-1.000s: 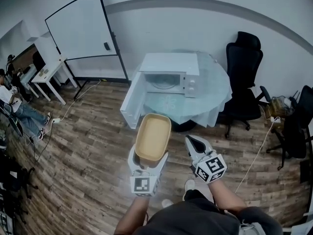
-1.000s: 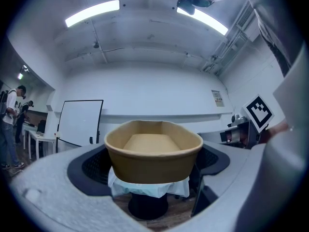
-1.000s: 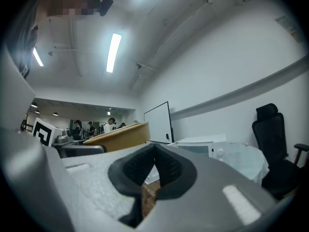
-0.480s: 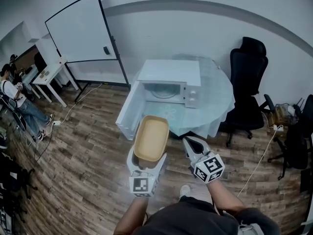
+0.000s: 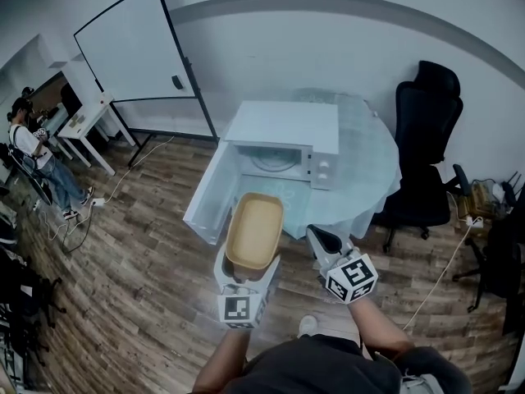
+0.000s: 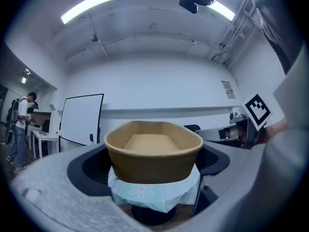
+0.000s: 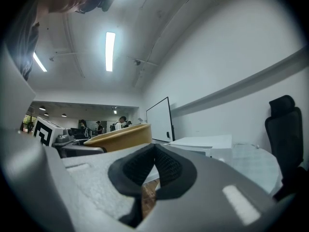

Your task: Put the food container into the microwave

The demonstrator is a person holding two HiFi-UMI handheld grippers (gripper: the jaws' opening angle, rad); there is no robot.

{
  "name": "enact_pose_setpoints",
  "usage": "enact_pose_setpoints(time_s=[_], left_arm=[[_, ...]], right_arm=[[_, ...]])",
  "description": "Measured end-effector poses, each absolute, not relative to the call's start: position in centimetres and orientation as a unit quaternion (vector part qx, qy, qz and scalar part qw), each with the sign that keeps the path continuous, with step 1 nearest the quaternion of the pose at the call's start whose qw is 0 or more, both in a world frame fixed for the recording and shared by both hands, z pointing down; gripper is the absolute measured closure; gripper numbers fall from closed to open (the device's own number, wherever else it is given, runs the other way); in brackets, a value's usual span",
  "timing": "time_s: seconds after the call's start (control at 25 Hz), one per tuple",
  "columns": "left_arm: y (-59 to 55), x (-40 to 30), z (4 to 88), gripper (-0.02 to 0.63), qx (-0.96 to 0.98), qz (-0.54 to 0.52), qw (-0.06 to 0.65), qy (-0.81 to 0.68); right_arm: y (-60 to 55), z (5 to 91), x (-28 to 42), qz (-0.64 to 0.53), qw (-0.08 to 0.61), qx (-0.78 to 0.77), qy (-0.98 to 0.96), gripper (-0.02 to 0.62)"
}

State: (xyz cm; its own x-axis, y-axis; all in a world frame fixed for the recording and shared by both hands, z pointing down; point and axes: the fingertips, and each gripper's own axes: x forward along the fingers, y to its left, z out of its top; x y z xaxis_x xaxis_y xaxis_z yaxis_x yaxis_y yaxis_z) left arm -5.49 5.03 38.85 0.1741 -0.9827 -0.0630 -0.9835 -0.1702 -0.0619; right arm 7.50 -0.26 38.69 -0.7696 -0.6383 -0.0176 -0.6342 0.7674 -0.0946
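Before the open microwave, left hand-held gripper clamps the food container; right hand-held gripper sits closed, empty.

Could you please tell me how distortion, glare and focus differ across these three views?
Head view: strong fisheye bends the wall into an arc, tan oval food container sharp. Left gripper view: ceiling strip light glares, corners black. Right gripper view: the shut right tool looks soft near the lens.
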Motion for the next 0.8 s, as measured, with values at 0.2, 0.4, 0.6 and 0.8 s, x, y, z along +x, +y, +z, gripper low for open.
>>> enact_pose_setpoints(time_s=[0.2, 0.4, 0.6, 0.8], left_arm=[[2.5, -4.3, 38.9, 0.077, -0.76, -0.006, 0.05, 0.648], [1.6, -4.0, 39.6, 0.077, -0.752, -0.015, 0.042, 0.658], [0.7, -4.7, 40.4, 0.077, -0.742, -0.023, 0.036, 0.669], [-0.2, -5.7, 40.5, 0.077, -0.74, -0.02, 0.036, 0.671]], right_arm=[[-2.6, 39.4, 8.1, -0.043, 0.018, -0.32, 0.946, 0.595], [-3.4, 40.1, 8.1, -0.051, 0.015, -0.302, 0.952, 0.595], [-4.8, 40.9, 7.9, -0.057, 0.017, -0.298, 0.953, 0.595], [-5.5, 40.7, 6.4, -0.05, 0.016, -0.292, 0.955, 0.595]])
